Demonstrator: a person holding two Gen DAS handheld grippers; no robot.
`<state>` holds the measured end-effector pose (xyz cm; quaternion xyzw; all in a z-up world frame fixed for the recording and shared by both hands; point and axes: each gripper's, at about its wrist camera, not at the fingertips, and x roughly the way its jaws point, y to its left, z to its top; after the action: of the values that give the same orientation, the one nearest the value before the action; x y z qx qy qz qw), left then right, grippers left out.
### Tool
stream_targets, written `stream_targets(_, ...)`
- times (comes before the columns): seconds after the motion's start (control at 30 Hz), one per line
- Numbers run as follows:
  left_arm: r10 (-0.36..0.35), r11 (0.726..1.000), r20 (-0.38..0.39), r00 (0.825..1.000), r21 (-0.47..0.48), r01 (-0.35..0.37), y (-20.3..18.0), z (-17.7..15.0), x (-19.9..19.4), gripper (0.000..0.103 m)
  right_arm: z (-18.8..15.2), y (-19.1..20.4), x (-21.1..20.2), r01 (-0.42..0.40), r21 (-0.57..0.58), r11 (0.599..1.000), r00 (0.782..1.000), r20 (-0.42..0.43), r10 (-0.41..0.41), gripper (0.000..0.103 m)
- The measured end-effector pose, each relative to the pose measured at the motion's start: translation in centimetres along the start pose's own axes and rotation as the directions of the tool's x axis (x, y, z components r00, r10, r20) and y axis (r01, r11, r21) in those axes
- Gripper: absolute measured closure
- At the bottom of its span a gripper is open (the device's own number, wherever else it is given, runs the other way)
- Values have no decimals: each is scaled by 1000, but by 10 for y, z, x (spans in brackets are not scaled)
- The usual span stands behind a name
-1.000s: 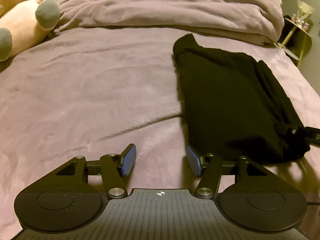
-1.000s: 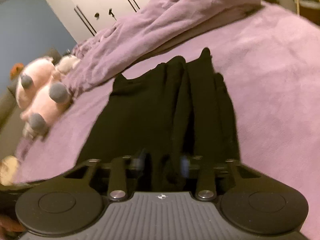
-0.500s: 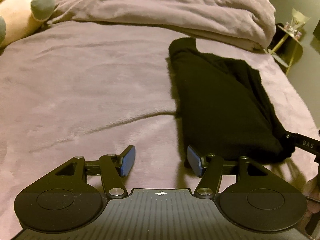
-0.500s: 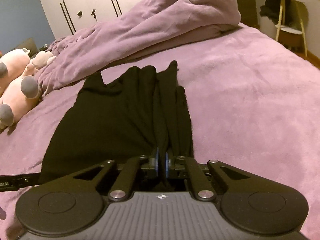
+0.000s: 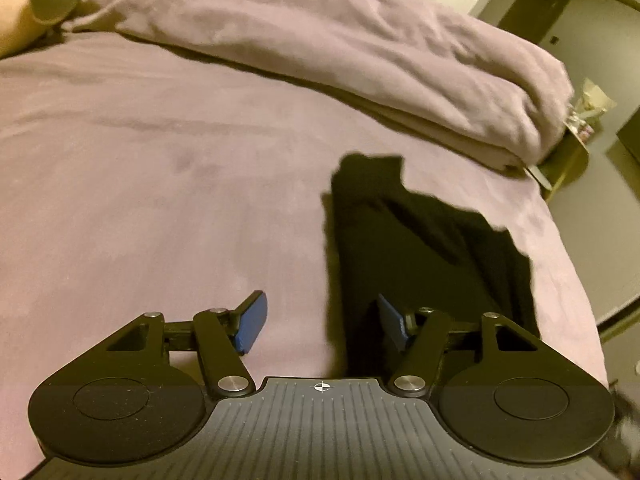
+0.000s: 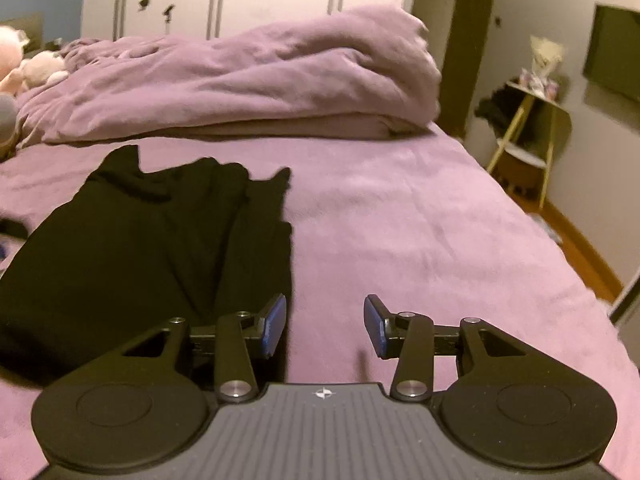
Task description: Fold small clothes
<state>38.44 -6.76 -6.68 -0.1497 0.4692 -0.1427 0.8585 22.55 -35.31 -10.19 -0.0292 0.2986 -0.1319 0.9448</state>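
Observation:
A black garment [image 5: 420, 248] lies folded lengthwise on the purple bed sheet [image 5: 160, 184], its near end by my grippers. My left gripper [image 5: 320, 320] is open and empty; its right finger sits over the garment's left edge, its left finger over bare sheet. In the right wrist view the garment [image 6: 140, 248] lies to the left. My right gripper [image 6: 325, 326] is open and empty, its left finger at the garment's right edge, its right finger over the sheet.
A bunched purple duvet [image 6: 240, 84] lies across the far side of the bed. A pink plush toy [image 6: 16, 64] sits at the far left. A small side table [image 6: 532, 120] stands off the bed's right edge, with wooden floor beyond.
My right gripper was shut on the garment's near end half a second ago; now it has opened and moved right. My left gripper has moved right, over the garment's left edge.

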Motion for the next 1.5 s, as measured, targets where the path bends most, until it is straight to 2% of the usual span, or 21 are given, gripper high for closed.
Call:
stream_targets(0.13, 3, 999, -42, 999, -52, -5, 6, 28, 40, 50, -1, 10, 17, 104, -81, 991, 995, 1, -104, 62)
stream_targets(0.2, 9, 1000, -27, 1000, -12, -9, -1, 29, 49, 53, -1, 10, 25, 170, -100, 980, 985, -5, -172, 62)
stream_targets(0.3, 55, 993, 1, 998, 101, -55, -13, 19, 49, 54, -1, 4, 38, 136, -61, 989, 990, -39, -139, 66)
stream_targets(0.37, 38, 992, 2, 999, 122, -38, -14, 9, 40, 55, -1, 6, 41, 135, -71, 988, 990, -33, -138, 66)
stream_targets(0.53, -66, 996, -15, 998, 65, 67, -2, -12, 7, 54, 0, 4, 42, 129, -62, 990, 990, -42, -131, 66)
stream_targets(0.67, -172, 985, -79, 982, -10, 172, 5, -19, 6, 52, 1, 5, 42, 135, -69, 989, 989, -49, -138, 66)
stream_targets(0.7, -159, 987, -78, 984, 0, 160, 1, -19, 10, 57, 2, 6, 41, 137, -72, 988, 989, -51, -141, 66)
stream_targets(0.73, -157, 987, -70, 985, 25, 159, -3, -19, 12, 71, 2, 8, 41, 139, -77, 987, 988, -55, -144, 66)
stream_targets(0.87, -76, 988, 17, 997, 134, 73, -23, -18, 10, 79, 4, 11, 42, 150, -94, 984, 985, -66, -157, 66)
stream_targets(0.93, -48, 985, 60, 997, 167, 37, -26, -24, 4, 79, 5, 10, 42, 148, -101, 984, 985, -69, -155, 65)
stream_targets(1.03, -33, 993, 87, 996, 119, 23, -12, -27, -7, 78, 7, 1, 40, 127, -88, 988, 989, -71, -134, 62)
stream_targets(1.1, -33, 998, 83, 996, 54, 28, 1, -23, -12, 67, 10, -10, 37, 89, -46, 995, 993, -70, -92, 59)
stream_targets(1.13, -41, 999, 71, 997, 20, 40, 10, -20, -13, 60, 12, -16, 35, 66, -19, 998, 995, -69, -67, 56)
stream_targets(1.2, -118, 991, 33, 992, -60, 120, 26, -15, -13, 60, 16, -31, 32, -38, 64, 997, 997, -61, 42, 48)
stream_targets(1.27, -234, 965, -31, 972, -132, 228, 37, -14, -6, 41, 19, -50, 33, -177, 208, 962, 981, -46, 191, 40)
stream_targets(1.3, -271, 952, -49, 961, -160, 260, 40, -16, -2, 39, 19, -62, 37, -263, 302, 916, 957, -38, 287, 39)
stream_targets(1.33, -297, 942, -56, 953, -181, 283, 41, -17, 3, 37, 18, -72, 44, -344, 398, 850, 922, -26, 386, 35)
stream_targets(1.37, -296, 942, -50, 954, -181, 283, 40, -19, 5, 37, 16, -79, 52, -405, 468, 785, 884, -17, 466, 32)
stream_targets(1.4, -293, 944, -42, 955, -174, 281, 38, -20, 8, 38, 15, -82, 62, -435, 511, 741, 855, -23, 518, 32)
stream_targets(1.47, -293, 942, -38, 955, -182, 281, 34, -20, 12, 43, 12, -83, 76, -448, 546, 708, 830, -39, 556, 31)
stream_targets(1.5, -297, 943, -38, 954, -170, 287, 29, -21, 13, 51, 11, -82, 82, -478, 550, 684, 807, -32, 590, 32)
